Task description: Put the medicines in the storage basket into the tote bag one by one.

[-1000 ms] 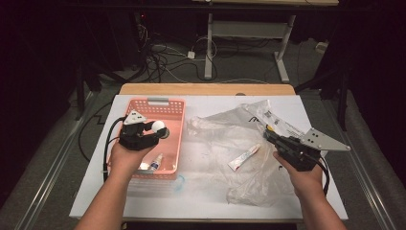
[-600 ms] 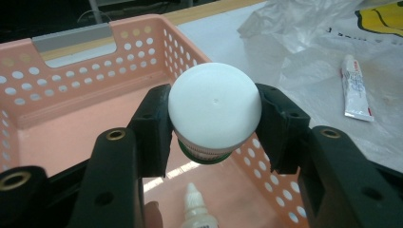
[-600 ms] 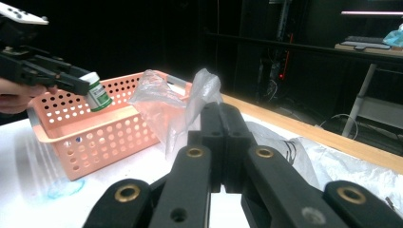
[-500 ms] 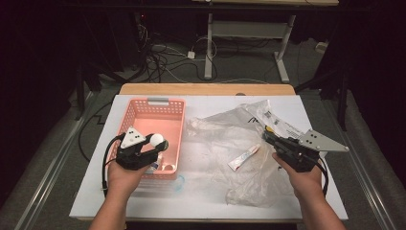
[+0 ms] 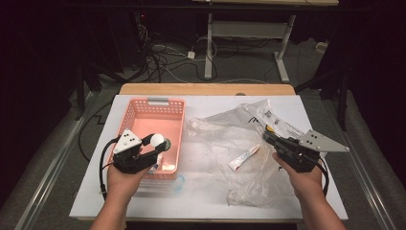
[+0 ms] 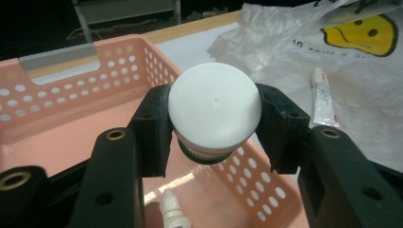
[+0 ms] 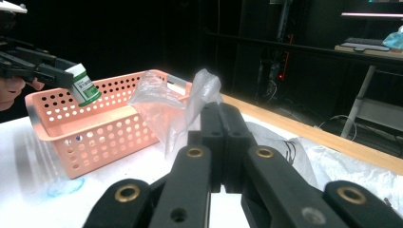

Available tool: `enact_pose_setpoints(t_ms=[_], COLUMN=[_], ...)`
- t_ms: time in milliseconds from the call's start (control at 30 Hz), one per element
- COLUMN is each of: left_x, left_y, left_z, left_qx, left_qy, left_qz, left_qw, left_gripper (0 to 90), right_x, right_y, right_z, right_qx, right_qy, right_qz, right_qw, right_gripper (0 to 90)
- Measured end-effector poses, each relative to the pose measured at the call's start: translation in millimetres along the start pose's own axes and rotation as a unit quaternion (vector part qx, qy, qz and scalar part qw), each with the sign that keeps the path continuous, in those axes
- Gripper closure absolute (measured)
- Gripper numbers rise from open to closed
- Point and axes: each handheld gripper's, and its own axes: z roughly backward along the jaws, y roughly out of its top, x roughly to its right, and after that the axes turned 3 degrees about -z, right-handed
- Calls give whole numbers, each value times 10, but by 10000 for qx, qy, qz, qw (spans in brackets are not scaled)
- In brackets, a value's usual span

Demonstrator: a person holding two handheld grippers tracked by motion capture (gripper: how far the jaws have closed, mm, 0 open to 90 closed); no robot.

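- Left hand-held gripper (image 6: 215,142): pinching a white-capped bottle (image 6: 215,111) by the cap, pads on both sides, bottle hanging over the near right part of the pink basket (image 5: 158,108).
- Right hand-held gripper (image 7: 221,142): pressed together on a fold of the clear bag (image 7: 173,109), holding it up off the bench (image 5: 206,201).
- Step in hand, by judgement: drop the bottle into the basket.
- Already in the basket: small dropper bottle (image 6: 172,209) right below the held one. Shift toward the free floor mid-basket before lowering, to avoid landing on it.
- Lower until the base is close to the basket floor, then spread the jaws; no release from height, or risk of roll or bounce against the perforated wall.
- Keep clear of the basket's near rim on the way down.
- Keep the right side steady; bag stays pinned, tube (image 5: 244,157) lies on the bag, well apart from the basket.
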Motion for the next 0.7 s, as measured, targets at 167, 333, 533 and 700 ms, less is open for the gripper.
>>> enact_pose_setpoints(t_ms=[167, 333, 533, 700], left_x=[87, 156, 259, 357], left_y=[48, 71, 89, 95], left_z=[-9, -46, -100, -172], left_qx=[32, 102, 118, 39], left_qy=[-103, -249, -434, -518], left_qz=[-108, -118, -204, -335], left_qw=[9999, 9996, 9988, 9981], left_gripper=[489, 490, 490, 490], right_x=[2, 7, 3, -10], right_y=[3, 8, 2, -4], right_z=[8, 11, 8, -3], right_qx=[-3, 27, -2, -16], right_qy=[-4, -4, 5, 24], right_qz=[3, 4, 1, 17], right_qw=[10000, 10000, 10000, 10000], right_gripper=[900, 900, 900, 900])
